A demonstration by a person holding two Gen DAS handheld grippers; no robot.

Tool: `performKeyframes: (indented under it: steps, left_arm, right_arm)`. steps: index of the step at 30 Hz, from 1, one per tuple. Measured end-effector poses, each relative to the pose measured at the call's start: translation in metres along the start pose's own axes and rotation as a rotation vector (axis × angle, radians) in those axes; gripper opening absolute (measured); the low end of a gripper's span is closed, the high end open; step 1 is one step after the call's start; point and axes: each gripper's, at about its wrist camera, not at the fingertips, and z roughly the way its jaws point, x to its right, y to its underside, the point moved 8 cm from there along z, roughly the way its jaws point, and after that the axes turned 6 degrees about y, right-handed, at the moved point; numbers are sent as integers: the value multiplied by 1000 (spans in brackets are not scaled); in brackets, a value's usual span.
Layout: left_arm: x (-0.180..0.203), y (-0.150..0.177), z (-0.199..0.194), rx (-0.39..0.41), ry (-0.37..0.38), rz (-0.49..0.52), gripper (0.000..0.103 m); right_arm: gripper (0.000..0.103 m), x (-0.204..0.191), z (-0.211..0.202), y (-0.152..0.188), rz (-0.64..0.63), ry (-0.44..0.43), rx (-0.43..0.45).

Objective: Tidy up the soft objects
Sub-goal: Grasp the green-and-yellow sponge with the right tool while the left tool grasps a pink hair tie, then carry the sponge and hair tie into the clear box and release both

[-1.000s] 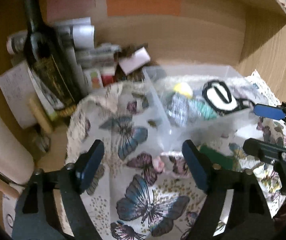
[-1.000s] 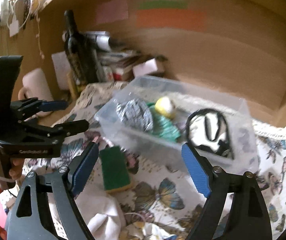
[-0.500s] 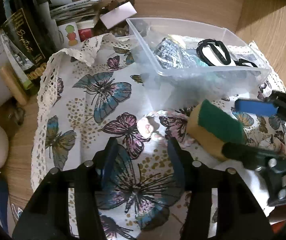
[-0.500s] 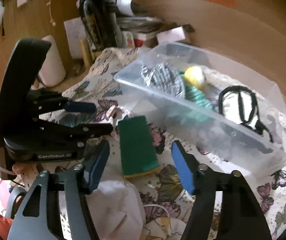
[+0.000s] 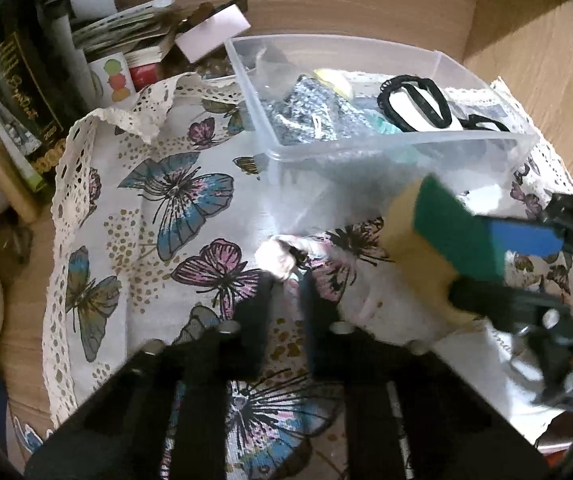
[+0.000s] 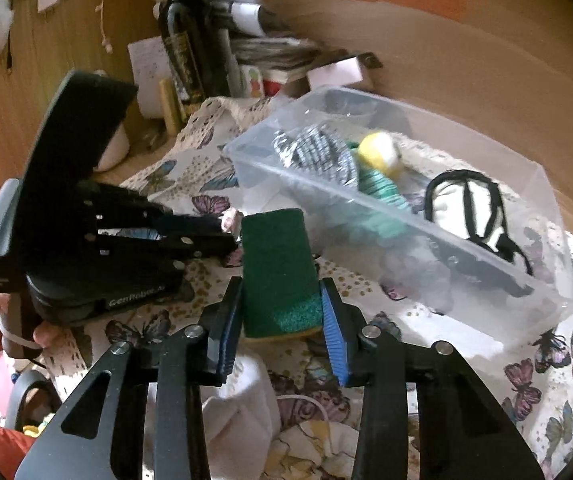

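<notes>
My right gripper (image 6: pixel 282 308) is shut on a green and yellow sponge (image 6: pixel 280 268), just in front of a clear plastic bin (image 6: pixel 546 312). The sponge (image 5: pixel 438 232) and right gripper (image 5: pixel 498 264) also show in the left wrist view. The bin (image 5: pixel 366 152) holds a grey knit cloth (image 6: pixel 318 152), a teal cloth (image 6: pixel 378 196), a yellow ball (image 6: pixel 378 152) and a white pouch with black trim (image 6: pixel 466 208). My left gripper (image 5: pixel 288 284) is shut on a small pink and white soft piece (image 5: pixel 276 256) lying on the butterfly cloth (image 5: pixel 174 200).
A dark bottle (image 6: pixel 180 40), papers and small boxes (image 5: pixel 134 52) crowd the back left corner. Wooden walls (image 6: pixel 466 60) close the back and right. White cloth (image 6: pixel 242 404) lies in front of the right gripper.
Both grippers closed: the right one onto the sponge and the left one onto the small pink piece. The sponge now sits raised between the right fingers.
</notes>
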Motion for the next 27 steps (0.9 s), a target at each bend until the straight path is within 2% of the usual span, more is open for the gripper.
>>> performKeyframes:
  steps: [8, 18, 27]
  left_arm:
    - [-2, -8, -6, 22, -10, 3, 5]
    - [-1, -18, -56, 137, -41, 28, 5]
    - [13, -38, -88, 234, -13, 40, 5]
  right_arm:
    - [34, 13, -20, -6, 40, 17, 54]
    - [34, 26, -47, -18, 74, 50, 124]
    - [34, 38, -71, -29, 89, 93, 182]
